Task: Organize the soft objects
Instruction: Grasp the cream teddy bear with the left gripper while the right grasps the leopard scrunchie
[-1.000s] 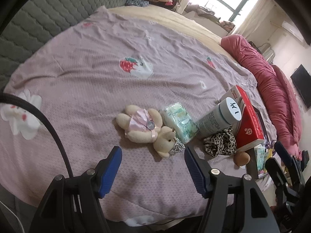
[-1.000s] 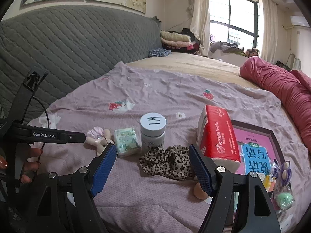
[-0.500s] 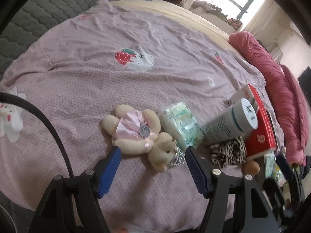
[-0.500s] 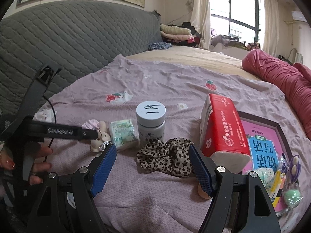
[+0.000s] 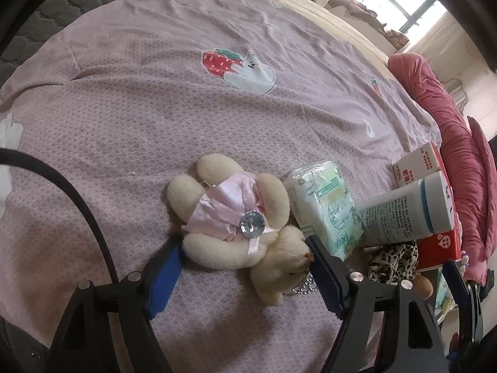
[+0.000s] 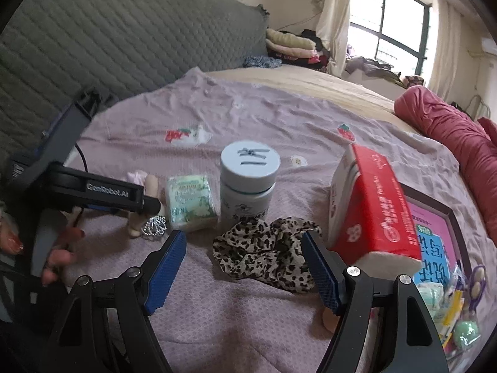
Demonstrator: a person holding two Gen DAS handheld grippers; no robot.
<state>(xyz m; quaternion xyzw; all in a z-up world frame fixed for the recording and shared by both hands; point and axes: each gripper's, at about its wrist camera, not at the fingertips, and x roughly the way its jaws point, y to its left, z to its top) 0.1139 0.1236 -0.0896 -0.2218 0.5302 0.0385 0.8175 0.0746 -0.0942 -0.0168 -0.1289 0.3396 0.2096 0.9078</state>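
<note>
Bed (image 5: 130,99), pink strawberry-print cover. Lying directly on it: plush bear (image 5: 239,227), green tissue pack (image 5: 326,208) just beside, white jar (image 6: 248,183) upright, leopard-print scrunchie (image 6: 267,255), red tissue box (image 6: 372,208) tilted, framed picture (image 6: 441,239), red duvet (image 6: 450,130) at far edge.

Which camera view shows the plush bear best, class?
The left wrist view: the plush bear lies whole between the open left hand-held gripper fingers. In the right wrist view only a sliver shows behind that gripper.

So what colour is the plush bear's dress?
Pale pink satin on the plush bear, clearest in the left wrist view.
</note>
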